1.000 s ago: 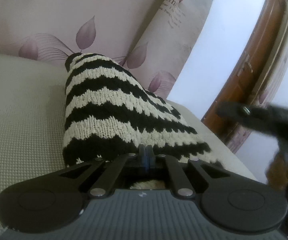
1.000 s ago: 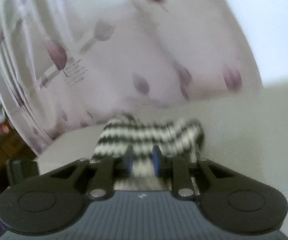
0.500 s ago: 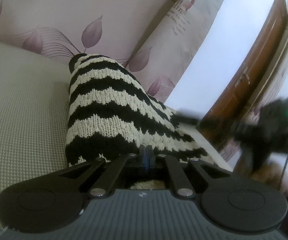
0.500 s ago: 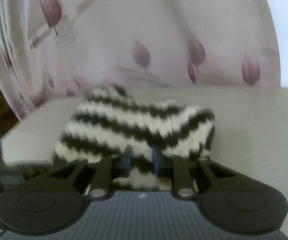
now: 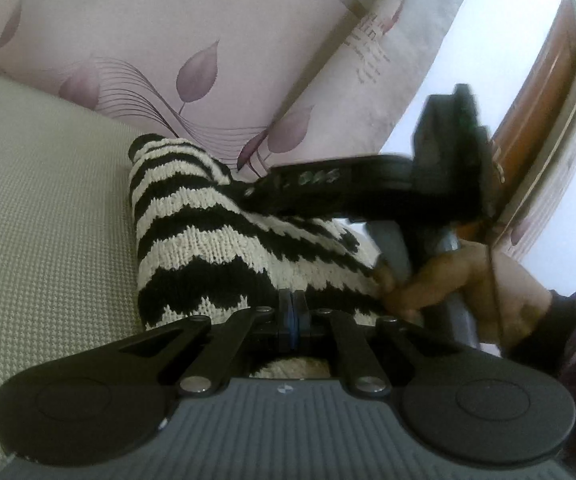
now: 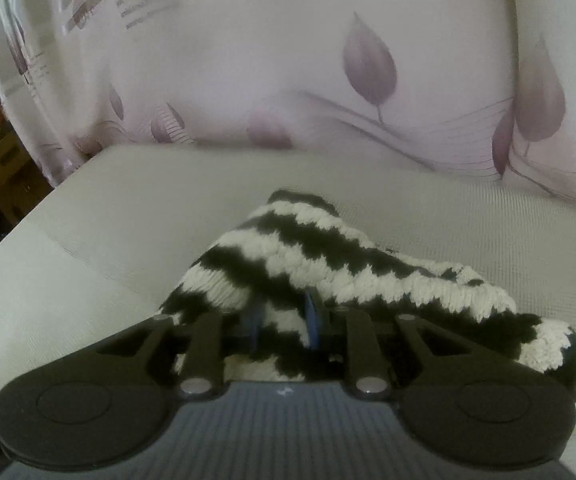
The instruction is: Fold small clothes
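A small black-and-cream striped knit garment [image 5: 208, 248] lies on a beige sofa seat [image 5: 40, 216]. My left gripper [image 5: 292, 312] is shut on the garment's near edge. In the right wrist view the same garment [image 6: 327, 264] lies folded over. My right gripper [image 6: 284, 320] has its jaws apart, one on each side of a fold of the knit at its near edge. In the left wrist view the right gripper's body [image 5: 367, 188] reaches over the garment from the right, held by a hand [image 5: 447, 276].
A pink cushion back with purple leaf print [image 5: 168, 40] stands behind the seat, also in the right wrist view [image 6: 327, 60]. A wooden door frame [image 5: 543, 92] is at the right. The seat's left edge [image 6: 16, 232] drops off toward dark furniture.
My right gripper has moved in from the right and down onto the garment, its jaws still apart. My left gripper has stayed shut on the garment's near edge.
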`<state>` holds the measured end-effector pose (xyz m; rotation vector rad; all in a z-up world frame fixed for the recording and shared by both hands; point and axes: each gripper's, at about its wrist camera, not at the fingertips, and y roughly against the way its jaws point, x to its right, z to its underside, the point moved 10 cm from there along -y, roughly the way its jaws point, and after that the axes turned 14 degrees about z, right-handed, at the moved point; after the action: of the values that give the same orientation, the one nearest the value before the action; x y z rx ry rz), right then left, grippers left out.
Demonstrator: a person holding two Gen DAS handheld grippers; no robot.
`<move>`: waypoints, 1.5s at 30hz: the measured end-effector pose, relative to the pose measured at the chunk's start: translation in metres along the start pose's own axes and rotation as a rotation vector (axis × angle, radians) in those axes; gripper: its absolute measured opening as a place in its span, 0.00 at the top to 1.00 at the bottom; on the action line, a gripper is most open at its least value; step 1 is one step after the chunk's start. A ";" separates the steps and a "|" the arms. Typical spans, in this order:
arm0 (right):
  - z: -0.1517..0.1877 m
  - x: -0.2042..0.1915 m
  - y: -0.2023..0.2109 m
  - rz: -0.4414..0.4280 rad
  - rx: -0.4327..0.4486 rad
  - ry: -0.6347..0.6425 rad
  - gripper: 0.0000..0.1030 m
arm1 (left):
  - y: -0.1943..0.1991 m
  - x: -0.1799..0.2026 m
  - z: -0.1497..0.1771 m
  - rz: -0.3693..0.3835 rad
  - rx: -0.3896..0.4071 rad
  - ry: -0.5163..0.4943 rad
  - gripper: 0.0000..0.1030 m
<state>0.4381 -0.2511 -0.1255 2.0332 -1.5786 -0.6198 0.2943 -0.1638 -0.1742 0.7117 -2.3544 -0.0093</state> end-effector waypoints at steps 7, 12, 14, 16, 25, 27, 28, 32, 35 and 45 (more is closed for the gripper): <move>0.020 0.055 0.076 0.128 0.183 -0.048 0.76 | -0.001 0.000 0.000 -0.005 -0.007 -0.012 0.89; 0.064 0.066 0.063 0.192 0.166 -0.016 0.77 | 0.000 0.001 0.001 -0.012 -0.011 -0.022 0.89; 0.069 0.064 0.057 0.195 0.198 -0.045 0.77 | 0.000 0.002 0.001 -0.022 -0.011 -0.034 0.89; 0.070 0.062 0.057 0.194 0.221 -0.054 0.77 | -0.001 0.002 0.001 -0.027 -0.011 -0.039 0.89; 0.104 0.056 0.147 0.172 0.329 -0.119 0.75 | 0.002 0.009 0.000 -0.050 0.004 -0.081 0.89; 0.122 0.044 0.146 0.199 0.303 -0.069 0.75 | 0.007 0.013 0.001 -0.073 0.009 -0.113 0.89; 0.132 0.038 0.138 0.221 0.275 -0.041 0.76 | 0.009 0.015 0.001 -0.089 0.007 -0.137 0.89; 0.147 0.035 0.124 0.267 0.249 -0.024 0.76 | 0.015 0.020 0.006 -0.124 -0.011 -0.172 0.89; 0.147 0.033 0.123 0.277 0.267 -0.009 0.76 | 0.021 0.017 0.007 -0.118 -0.002 -0.147 0.89; 0.147 0.040 0.126 0.230 0.275 -0.067 0.76 | 0.020 0.017 0.008 -0.136 -0.010 -0.165 0.89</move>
<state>0.2611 -0.3320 -0.1630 1.9932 -1.9965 -0.4066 0.2690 -0.1571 -0.1664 0.8953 -2.4554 -0.1437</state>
